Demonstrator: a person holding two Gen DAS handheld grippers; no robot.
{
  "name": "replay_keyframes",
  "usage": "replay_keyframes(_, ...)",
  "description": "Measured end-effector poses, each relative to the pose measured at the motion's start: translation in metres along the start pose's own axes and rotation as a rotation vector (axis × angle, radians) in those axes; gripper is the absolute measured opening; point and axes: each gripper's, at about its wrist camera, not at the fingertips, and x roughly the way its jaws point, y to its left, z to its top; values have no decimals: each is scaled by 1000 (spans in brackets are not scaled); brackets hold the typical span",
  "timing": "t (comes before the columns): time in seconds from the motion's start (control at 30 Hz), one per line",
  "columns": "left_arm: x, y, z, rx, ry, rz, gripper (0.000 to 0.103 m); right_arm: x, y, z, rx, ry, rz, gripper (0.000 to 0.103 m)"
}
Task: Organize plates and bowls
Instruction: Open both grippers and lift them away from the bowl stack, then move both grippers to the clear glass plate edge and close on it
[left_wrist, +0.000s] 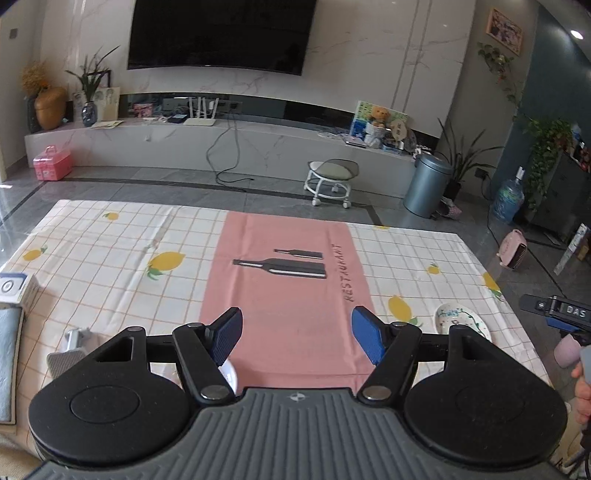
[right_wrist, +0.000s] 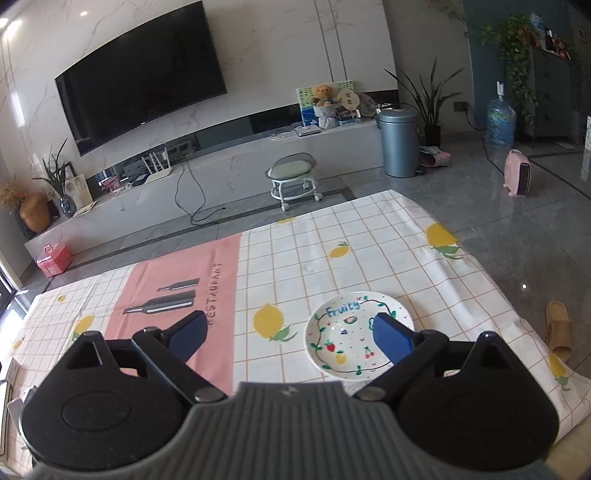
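A: Plate (right_wrist: 356, 334) sits on the bench cloth (right_wrist: 295, 251), near the right-hand edge, just under your right gripper (right_wrist: 291, 332). Both jaws wide apart, nothing in them. Left gripper (left_wrist: 295, 334) same: spread wide, empty, over the pink strip (left_wrist: 288, 295).

B: How'll it handle?

A: Looks glazed ceramic, so prob stiff, slick, chips if you knock it. Shallow, so take it at the rim, one pad above, one below. Cloth is soft, may bunch when you dig under.

B: Room?

A: Plenty toward the middle and far side, cloth's bare there. Watch the right side: bench edge is near the plate, floor and a slipper (right_wrist: 559, 328) below. Don't push it that way. In the left view there's a pale cup-like thing (left_wrist: 565, 350) by the right gripper; can't tell what exactly.
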Motion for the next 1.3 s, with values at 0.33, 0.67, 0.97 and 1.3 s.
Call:
replay_keyframes(0.33, 49, -81, 12, 172, 150, -206, 80, 61, -118, -42, 415, 67, -19, 70)
replay_keyframes(0.67, 157, -156, 12, 129, 332, -319, 61, 92, -154, -43, 562, 91, 15, 47)
replay_keyframes(0.97, 228, -171, -7, 136, 439, -273, 45, 106, -163, -51, 527, 188, -2, 42)
replay_keyframes(1.3, 213, -152, -54, 173, 641, -230, 48, 83, -133, -82, 326, 411, -43, 52)
